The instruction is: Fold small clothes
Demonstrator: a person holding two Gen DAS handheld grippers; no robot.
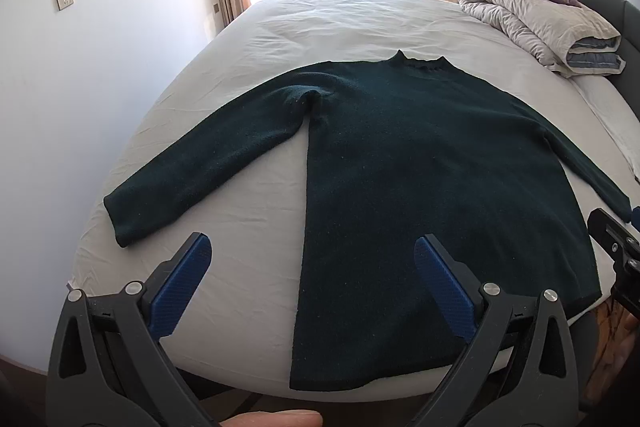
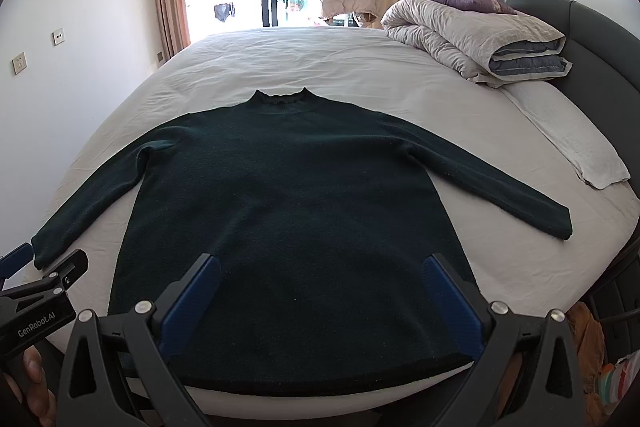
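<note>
A dark green sweater (image 1: 420,167) (image 2: 296,203) lies flat on the white bed sheet (image 1: 340,23) (image 2: 320,59), front down or up I cannot tell, collar away from me, both sleeves spread outward. Its hem reaches the near edge of the bed. My left gripper (image 1: 312,251) hovers open above the sweater's lower left side, one finger over bare sheet, the other over the knit. My right gripper (image 2: 322,269) hangs open above the hem's middle. Nothing is between either pair of blue pads. Each gripper shows at the edge of the other's view.
A rolled quilt (image 1: 540,23) (image 2: 480,43) with purple and yellow cushions sits at the bed's far right by the dark headboard (image 2: 600,39). A small white towel (image 2: 572,147) lies at the right. A white wall runs along the left; curtains and a balcony door stand beyond.
</note>
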